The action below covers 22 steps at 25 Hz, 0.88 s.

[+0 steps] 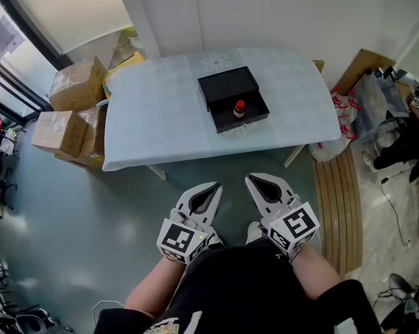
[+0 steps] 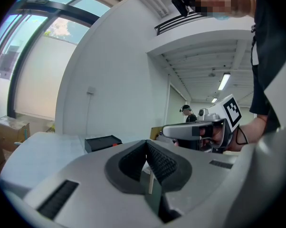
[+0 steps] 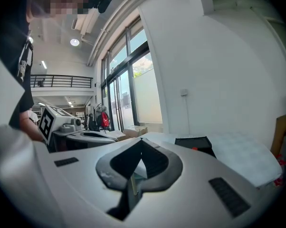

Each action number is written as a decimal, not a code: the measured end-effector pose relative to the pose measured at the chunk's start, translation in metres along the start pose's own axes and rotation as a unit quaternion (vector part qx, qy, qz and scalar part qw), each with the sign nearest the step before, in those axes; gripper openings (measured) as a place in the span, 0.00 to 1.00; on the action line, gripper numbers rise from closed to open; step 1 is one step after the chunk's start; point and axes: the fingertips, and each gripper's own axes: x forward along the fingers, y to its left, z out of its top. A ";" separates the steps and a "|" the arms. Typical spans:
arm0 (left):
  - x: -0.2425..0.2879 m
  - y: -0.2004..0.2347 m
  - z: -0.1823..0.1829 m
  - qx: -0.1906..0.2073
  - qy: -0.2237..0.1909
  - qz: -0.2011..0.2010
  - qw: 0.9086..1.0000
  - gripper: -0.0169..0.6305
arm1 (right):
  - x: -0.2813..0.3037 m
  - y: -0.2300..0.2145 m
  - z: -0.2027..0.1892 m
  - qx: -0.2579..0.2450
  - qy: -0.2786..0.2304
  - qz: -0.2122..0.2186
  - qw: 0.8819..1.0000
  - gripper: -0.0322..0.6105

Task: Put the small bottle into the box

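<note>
**Head view.** A table under a pale cloth occupies the upper centre of the frame. An open black box lies on it, just right of centre. The small bottle, red-capped, stands upright on the 6 o'clock half of the box. It cannot be determined whether that half is the tray or the lid. The left gripper and right gripper are held side by side off the table, at 6 o'clock from the box and well apart from it. Both point toward 12 o'clock. Cardboard cartons are stacked on the floor at 9 o'clock from the table. A slatted wooden panel lies at 4 o'clock.

**Left gripper view.** The ribbed pads are pressed together at the tip, with nothing between them. The black box appears beyond the tip at 10 o'clock, and the right gripper at 2 o'clock. A person stands in the far background.

**Right gripper view.** The jaws are fully closed, pad against pad, and empty. The black box sits at 2 o'clock from the tip, with the bottle's red cap just visible at its near edge. The left gripper appears at 9 o'clock.
</note>
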 end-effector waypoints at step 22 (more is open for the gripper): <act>0.063 -0.045 -0.008 -0.006 0.023 0.048 0.999 0.04 | -0.030 -0.063 -0.016 0.017 0.015 0.060 0.998 0.06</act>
